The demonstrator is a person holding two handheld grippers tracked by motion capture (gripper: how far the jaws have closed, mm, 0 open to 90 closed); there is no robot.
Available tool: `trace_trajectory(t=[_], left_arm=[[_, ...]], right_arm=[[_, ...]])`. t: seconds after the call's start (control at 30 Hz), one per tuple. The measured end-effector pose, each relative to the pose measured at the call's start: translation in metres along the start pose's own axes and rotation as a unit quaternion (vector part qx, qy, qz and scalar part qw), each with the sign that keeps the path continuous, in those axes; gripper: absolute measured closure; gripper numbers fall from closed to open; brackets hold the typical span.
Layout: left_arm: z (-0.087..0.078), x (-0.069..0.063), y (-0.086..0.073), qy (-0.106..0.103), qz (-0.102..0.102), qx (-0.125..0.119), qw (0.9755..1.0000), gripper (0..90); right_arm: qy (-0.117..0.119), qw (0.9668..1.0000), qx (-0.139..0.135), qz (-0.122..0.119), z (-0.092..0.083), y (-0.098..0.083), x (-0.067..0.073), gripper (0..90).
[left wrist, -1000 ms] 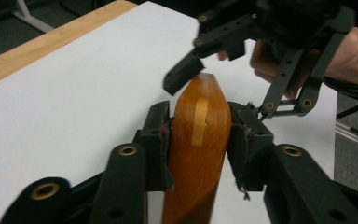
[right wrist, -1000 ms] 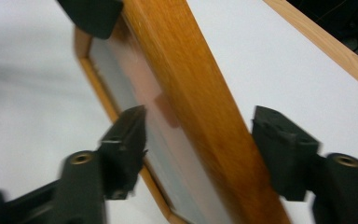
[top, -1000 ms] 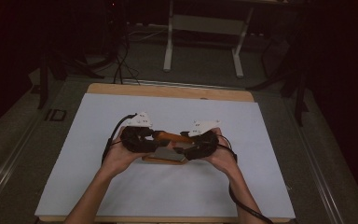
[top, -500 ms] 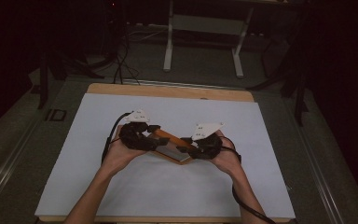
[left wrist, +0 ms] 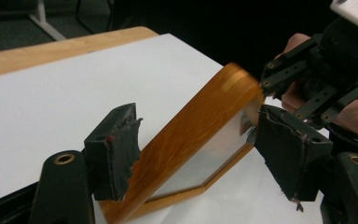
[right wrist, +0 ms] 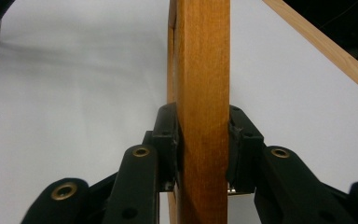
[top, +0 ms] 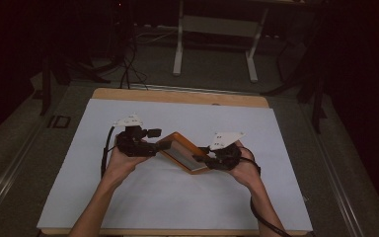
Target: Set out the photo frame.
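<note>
Midway, by my reading: my right gripper (right wrist: 201, 140) pinches the wooden frame (top: 182, 150) by its edge, tilted above the white table (top: 177, 197). My left gripper (left wrist: 200, 154) stands spread around its other end, not clamped. Where the frame goes, I cannot tell.

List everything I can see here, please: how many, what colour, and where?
frame: one, orange wood with a glassy panel, tilted above mid-table between both claws
mat: one, white, covering the tabletop
table: one, light wood, edge showing past the mat
stand: one, white metal legs, on the dark floor behind the table
left claw: one, black, jaws apart around the frame's near end
right claw: one, black, clamped on the frame's edge
hands: two, each holding a claw
</note>
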State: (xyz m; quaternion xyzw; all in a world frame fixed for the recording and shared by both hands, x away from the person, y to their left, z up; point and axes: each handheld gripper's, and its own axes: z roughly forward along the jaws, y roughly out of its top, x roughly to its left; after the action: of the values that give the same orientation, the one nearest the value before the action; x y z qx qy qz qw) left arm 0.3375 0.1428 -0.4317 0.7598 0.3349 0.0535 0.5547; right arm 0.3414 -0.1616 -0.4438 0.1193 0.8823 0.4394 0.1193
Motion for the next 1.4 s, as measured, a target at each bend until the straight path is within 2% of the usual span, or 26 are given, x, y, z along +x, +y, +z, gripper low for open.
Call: trace_trajectory(t=[0.23, 0.4, 0.53, 0.57, 0.63, 0.7, 0.87, 0.93, 1.03, 1.13, 1.33, 1.4], left_arm=[[0.001, 0.009, -0.014, 0.010, -0.016, -0.003, 0.9998, 25.0], [0.009, 0.016, -0.023, 0.020, -0.027, 0.009, 0.9994, 24.4], [0.016, 0.015, -0.028, 0.016, -0.021, 0.021, 0.9994, 24.8], [0.023, 0.015, -0.031, 0.016, -0.013, 0.029, 0.9994, 24.8], [0.023, 0.015, -0.031, 0.016, -0.013, 0.029, 0.9994, 24.8], [0.036, 0.014, -0.036, 0.007, -0.011, 0.039, 0.9992, 24.9], [0.052, 0.011, -0.038, 0.004, -0.008, 0.039, 0.9992, 24.6], [0.058, 0.012, -0.039, -0.009, -0.013, 0.044, 0.9989, 23.4], [0.064, 0.009, -0.041, -0.011, -0.007, 0.050, 0.9987, 22.6], [0.071, 0.006, -0.042, -0.021, -0.004, 0.053, 0.9984, 22.7], [0.089, -0.006, -0.041, -0.041, 0.023, 0.067, 0.9966, 23.5], [0.094, -0.009, -0.041, -0.043, 0.026, 0.067, 0.9965, 24.8]], right_arm=[[-0.010, 0.9998, -0.013, 0.008, -0.004, -0.008, 0.001, 68.9], [-0.016, 0.9997, -0.014, 0.007, -0.008, -0.012, 0.003, 68.9], [-0.023, 0.9996, -0.015, 0.006, -0.011, -0.015, 0.004, 68.8], [-0.025, 0.9995, -0.019, 0.009, -0.014, -0.020, 0.005, 68.8], [-0.025, 0.9994, -0.022, 0.010, -0.015, -0.022, 0.005, 68.8], [-0.025, 0.9993, -0.024, 0.016, -0.019, -0.028, 0.004, 68.8], [-0.034, 0.9992, -0.016, 0.016, -0.025, -0.036, 0.002, 68.6], [-0.038, 0.9991, -0.010, 0.015, -0.027, -0.038, 0.002, 68.5], [-0.046, 0.9988, 0.003, 0.014, -0.029, -0.042, 0.001, 68.2], [-0.045, 0.9988, 0.003, 0.019, -0.031, -0.045, 0.000, 68.2], [-0.046, 0.9986, -0.001, 0.025, -0.031, -0.047, -0.002, 68.0], [-0.045, 0.9986, -0.001, 0.025, -0.031, -0.047, -0.002, 68.0]])
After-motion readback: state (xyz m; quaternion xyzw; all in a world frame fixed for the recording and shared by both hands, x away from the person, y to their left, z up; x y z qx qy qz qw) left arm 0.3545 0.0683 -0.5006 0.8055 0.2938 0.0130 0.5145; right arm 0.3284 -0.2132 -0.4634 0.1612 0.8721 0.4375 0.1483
